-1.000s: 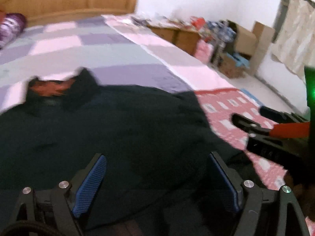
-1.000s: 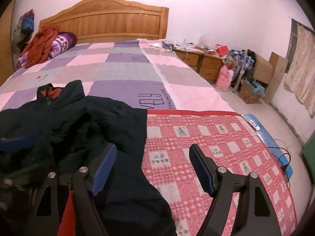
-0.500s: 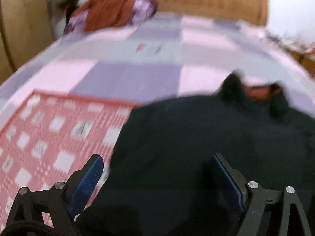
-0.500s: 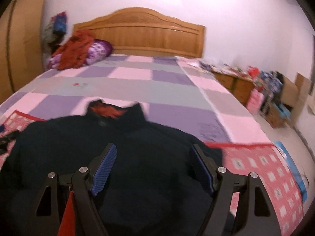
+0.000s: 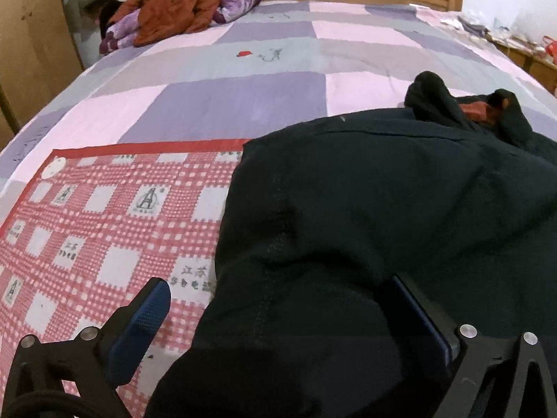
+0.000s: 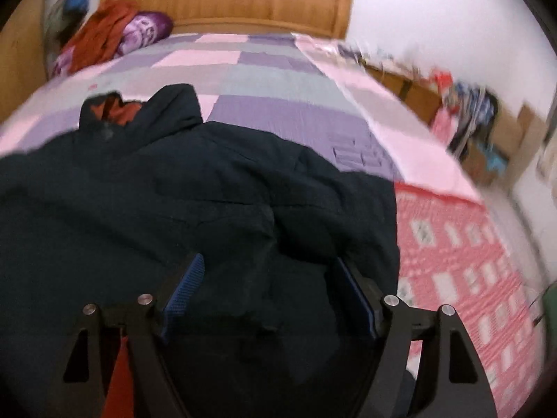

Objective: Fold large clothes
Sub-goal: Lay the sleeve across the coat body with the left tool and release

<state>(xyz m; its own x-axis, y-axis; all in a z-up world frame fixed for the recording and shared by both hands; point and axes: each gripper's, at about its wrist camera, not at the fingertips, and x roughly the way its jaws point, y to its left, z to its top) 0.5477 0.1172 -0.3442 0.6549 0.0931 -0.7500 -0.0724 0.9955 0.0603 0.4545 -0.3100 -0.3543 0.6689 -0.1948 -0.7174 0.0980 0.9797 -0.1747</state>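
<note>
A large dark navy jacket (image 5: 365, 209) lies spread on the bed, its collar with an orange-red lining (image 5: 473, 108) toward the headboard. My left gripper (image 5: 278, 299) hovers low at the jacket's left edge with its jaws opening. One finger (image 5: 146, 313) is over the red checked blanket (image 5: 104, 216), the other over the dark cloth, and the hem passes between them unpressed. In the right wrist view my right gripper (image 6: 269, 278) stands open just above the jacket (image 6: 209, 191), near its right side. The collar (image 6: 115, 108) shows at the far left there.
A patchwork purple, pink and grey quilt (image 5: 243, 97) covers the bed up to a wooden headboard (image 6: 243, 0). An orange garment (image 5: 174, 0) on a purple pillow lies at the head. A wardrobe (image 5: 31, 41) stands left; cluttered cabinets and boxes (image 6: 470, 115) line the right wall.
The left gripper swung from the jacket's right side to its left edge, dropped lower and widened its jaws. The right gripper moved from over the checked blanket onto the jacket and came closer to it.
</note>
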